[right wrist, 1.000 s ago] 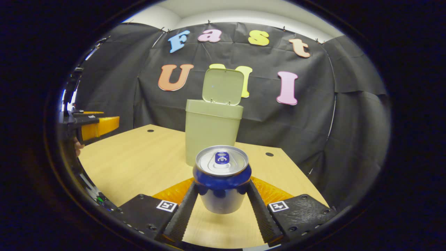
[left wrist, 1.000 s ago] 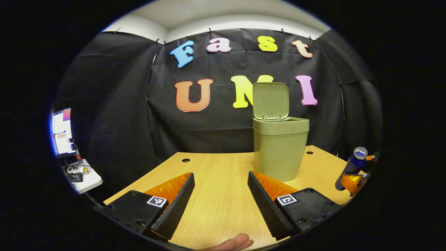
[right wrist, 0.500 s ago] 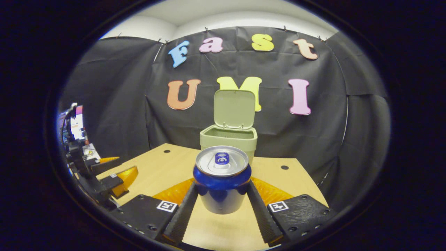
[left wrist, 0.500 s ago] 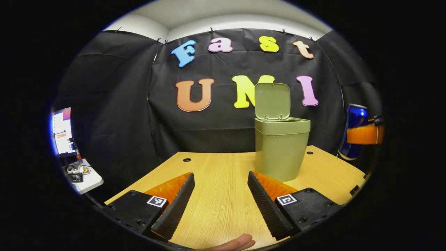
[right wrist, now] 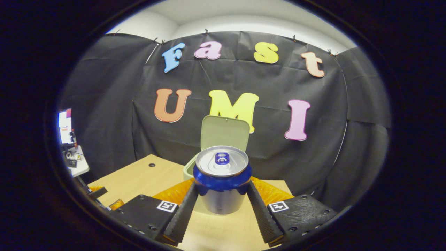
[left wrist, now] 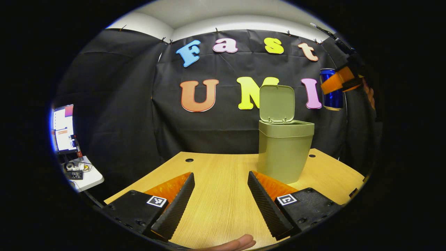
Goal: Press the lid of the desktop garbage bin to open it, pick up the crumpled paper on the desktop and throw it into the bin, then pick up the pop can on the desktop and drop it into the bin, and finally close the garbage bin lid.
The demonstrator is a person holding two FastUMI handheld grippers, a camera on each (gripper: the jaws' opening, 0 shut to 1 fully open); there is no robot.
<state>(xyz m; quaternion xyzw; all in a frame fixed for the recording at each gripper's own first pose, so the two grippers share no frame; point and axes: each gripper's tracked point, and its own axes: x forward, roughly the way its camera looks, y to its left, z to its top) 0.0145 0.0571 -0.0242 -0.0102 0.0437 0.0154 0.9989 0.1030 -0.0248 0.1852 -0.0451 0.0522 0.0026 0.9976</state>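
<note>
A: While the right gripper (right wrist: pixel 222 209) has both fingers pressed against the sides of the pop can (right wrist: pixel 222 181), the can rides upright and lifted off the table, its silver top and pull tab facing up.

B: And the grip sits low on the body, under the blue band. I'd judge that a sound place: a thin metal can is light and likely empty, stiff enough at the wall but easy to dent, and its skin is slick, so a firm squeeze across the round middle beats pinching the rim.

A: Just beyond the can, the garbage bin (right wrist: pixel 190 170) peeks out on its left, lid (right wrist: pixel 224 133) standing open behind it. From the left gripper view the can (left wrist: pixel 331 94) hangs high, up and to the right of the bin (left wrist: pixel 285 151).

B: So it needs to come left over the mouth before release.

A: The left gripper (left wrist: pixel 220 200) meanwhile hovers low over the near table (left wrist: pixel 216 167), fingers spread wide, nothing between them. No crumpled paper lies on the wood that I can see.
</note>
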